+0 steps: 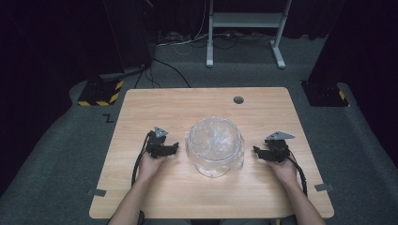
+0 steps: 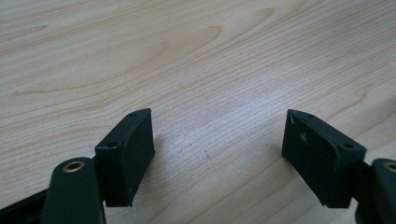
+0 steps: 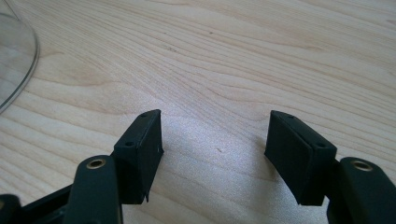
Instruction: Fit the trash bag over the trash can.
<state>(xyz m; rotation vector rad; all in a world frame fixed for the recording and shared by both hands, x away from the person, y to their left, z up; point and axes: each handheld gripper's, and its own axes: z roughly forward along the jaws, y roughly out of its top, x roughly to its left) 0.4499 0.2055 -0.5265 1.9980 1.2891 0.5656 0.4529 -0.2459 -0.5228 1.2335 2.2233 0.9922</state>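
A clear round bowl [image 1: 215, 146], crinkled and transparent, stands in the middle of the light wooden table [image 1: 187, 108]. My left gripper [image 1: 172, 148] rests on the table just left of the bowl, its jaws pointing toward it. In the left gripper view the left gripper [image 2: 217, 135] stands open over bare wood, nothing between the pads. My right gripper [image 1: 257, 151] sits just right of the bowl, apart from it. In the right gripper view the right gripper [image 3: 215, 135] is open and empty, with the bowl's edge [image 3: 14, 56] at the far left.
A small grey round cap [image 1: 238, 100] is set in the table near its far edge. Grey tape pieces [image 1: 96, 192] mark the front corners. On the carpet beyond stand a white frame [image 1: 244, 28] and a yellow-black striped base [image 1: 101, 91].
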